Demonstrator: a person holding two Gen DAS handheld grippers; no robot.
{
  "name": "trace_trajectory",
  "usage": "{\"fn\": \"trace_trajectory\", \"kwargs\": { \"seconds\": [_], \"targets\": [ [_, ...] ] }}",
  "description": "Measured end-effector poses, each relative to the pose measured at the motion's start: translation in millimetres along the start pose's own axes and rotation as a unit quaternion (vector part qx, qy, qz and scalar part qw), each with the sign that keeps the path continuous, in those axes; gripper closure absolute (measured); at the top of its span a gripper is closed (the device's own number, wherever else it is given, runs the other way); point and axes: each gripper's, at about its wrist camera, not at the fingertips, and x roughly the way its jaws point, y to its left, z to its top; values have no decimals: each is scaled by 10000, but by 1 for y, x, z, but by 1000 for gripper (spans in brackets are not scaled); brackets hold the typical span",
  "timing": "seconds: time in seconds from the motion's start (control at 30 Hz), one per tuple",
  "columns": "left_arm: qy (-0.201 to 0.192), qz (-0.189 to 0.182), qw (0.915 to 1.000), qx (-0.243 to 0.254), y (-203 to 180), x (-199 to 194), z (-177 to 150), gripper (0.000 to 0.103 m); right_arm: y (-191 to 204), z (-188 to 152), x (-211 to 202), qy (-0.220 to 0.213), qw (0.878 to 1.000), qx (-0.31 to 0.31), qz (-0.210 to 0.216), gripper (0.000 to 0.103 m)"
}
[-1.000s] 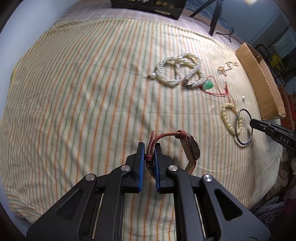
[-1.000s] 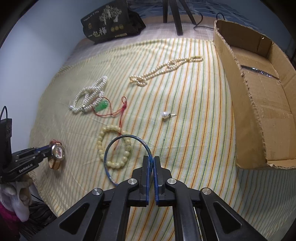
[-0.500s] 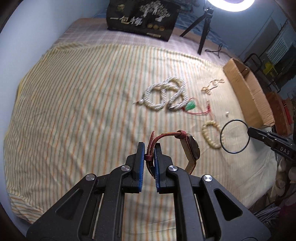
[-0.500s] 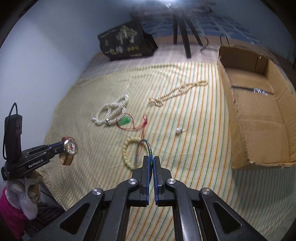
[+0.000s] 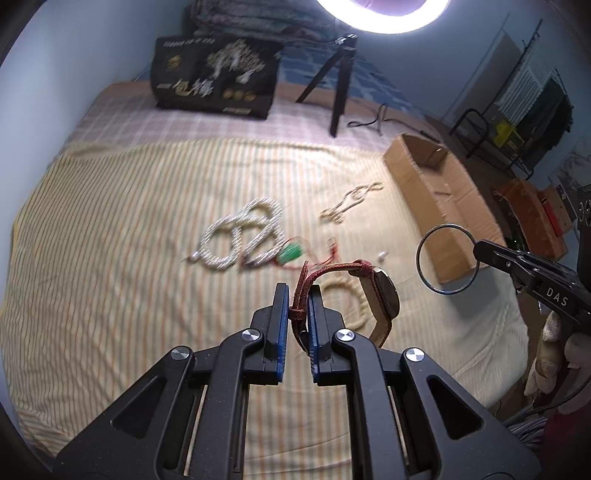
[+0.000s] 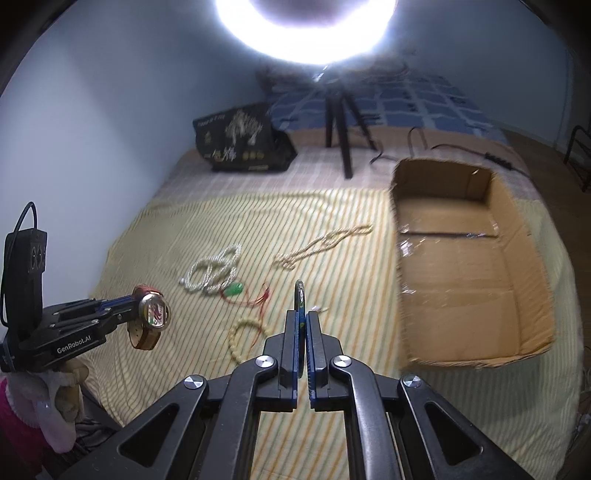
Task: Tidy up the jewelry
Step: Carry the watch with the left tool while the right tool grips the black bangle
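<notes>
One striped sheet [image 5: 110,229] on bed, ring light [image 6: 306,33] overhead.

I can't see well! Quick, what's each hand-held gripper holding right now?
Left hand-held gripper: closed on the watch, by its red strap.
Right hand-held gripper: closed on the thin bangle.

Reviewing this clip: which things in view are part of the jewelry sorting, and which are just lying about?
Part of the job:
watch, in left hand-held gripper
bangle, in right hand-held gripper
pearl necklace
bead bracelet
green pendant
cardboard box

Lying about:
black bag
tripod
striped cloth
</notes>
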Motion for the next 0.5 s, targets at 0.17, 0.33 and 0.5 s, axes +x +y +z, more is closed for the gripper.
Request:
{"fn": "trace_trajectory", "kwargs": {
  "seconds": [0.17, 0.33, 0.5],
  "targets": [
    [-192, -107, 9996, 174, -27, -2, 16, 95, -18, 7, -17, -209, 9996, 76, -177, 102],
    [-259, -218, 9991, 261, -50, 4, 27, 95, -38, 12, -30, -367, 9983, 118, -444, 102],
    [-312, -322, 9983, 384, -78, 13, 36, 95, -62, 19, -38, -479, 9962, 175, -702, 102]
  ]
}}
